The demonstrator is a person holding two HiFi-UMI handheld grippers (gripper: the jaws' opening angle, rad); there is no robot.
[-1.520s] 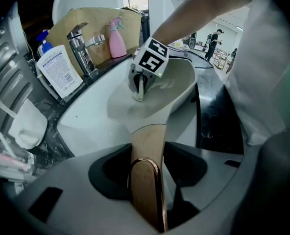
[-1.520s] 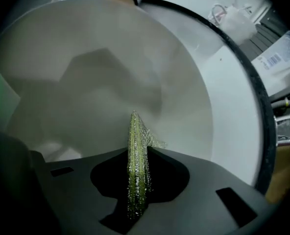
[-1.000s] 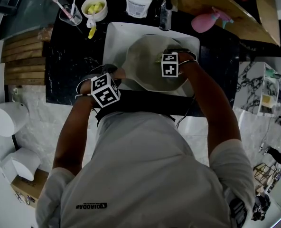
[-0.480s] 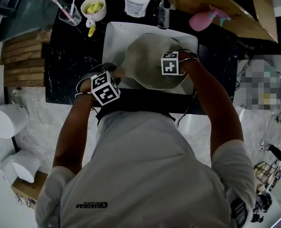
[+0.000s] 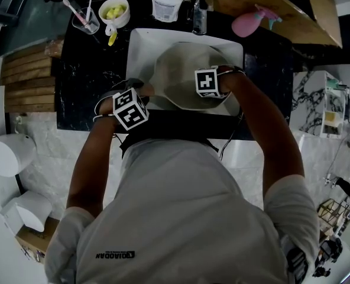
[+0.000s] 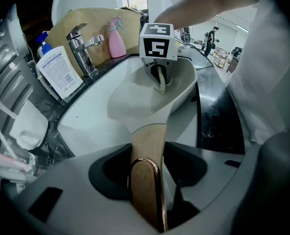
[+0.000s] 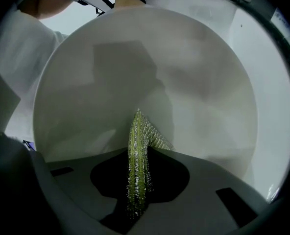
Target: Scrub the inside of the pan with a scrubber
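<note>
left gripper (image 6: 147, 182) is clenching the stiff pan (image 6: 135, 99) by its 6 o'clock handle (image 6: 148, 141), right gripper (image 7: 137, 192) pinching the seemingly limp scrubber (image 7: 138, 151).

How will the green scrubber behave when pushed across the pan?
Probably floppy: the scrubber is thin mesh, its free end folding sideways above the pan. Likely light. Glistening specks suggest wetness, so it might slip in the jaws.
</note>
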